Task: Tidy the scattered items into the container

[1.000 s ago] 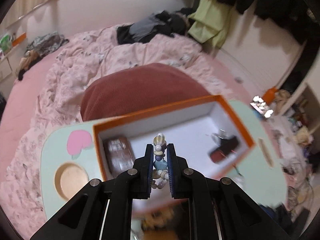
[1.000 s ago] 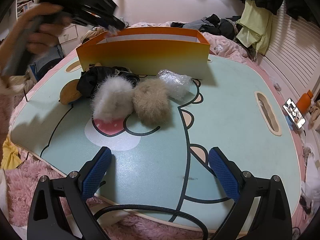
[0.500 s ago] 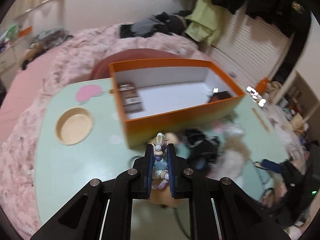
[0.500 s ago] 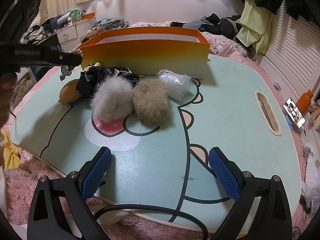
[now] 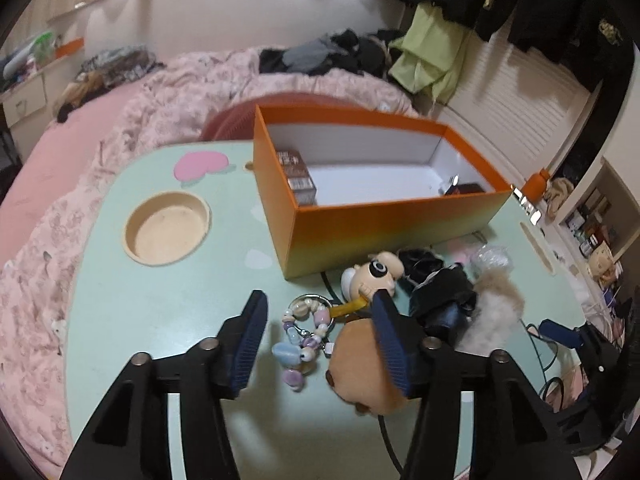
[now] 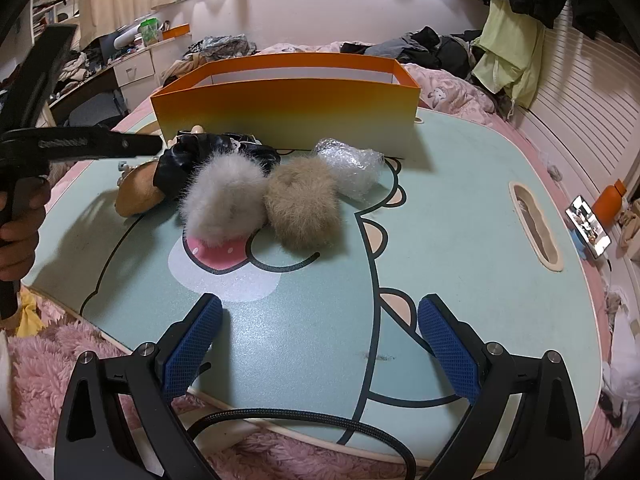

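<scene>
My left tongs (image 5: 318, 330) had just been opening; their pads stood apart with the bead chain (image 5: 302, 334) lying loose between them on the surface (image 5: 160, 304), neither pad pressing it. The chain's lower beads were smeared by motion and I could not count them. The right-hand pad overlapped a brown plush toy (image 5: 360, 372), so part of that toy was hidden; whether the pad touched it I could not tell. A small cartoon figure (image 5: 376, 274) lay just beyond, beside a black bundle (image 5: 440, 296) whose make I could not read.

My right tongs (image 6: 318, 350) were spread wide over bare surface, grasping nothing. From that side the left tool came in from the left edge, cut off there, with only part of the hand (image 6: 18, 236) holding it in view. The black bundle hid most of the brown plush.

The orange box (image 5: 384, 232) stood on the surface at the far side of the clutter. Inside, a dark printed packet (image 5: 298, 178) lay at the left end and a dark object (image 5: 464, 189) at the right end, half hidden by the near wall; the white floor between them was bare. From the right view the box's contents were hidden by its wall.

Outside the box: a grey fur ball (image 6: 222, 202), a tan fur ball (image 6: 302, 210) touching it, and a bubble-wrap wad (image 6: 350, 166) just beside the box wall.
</scene>
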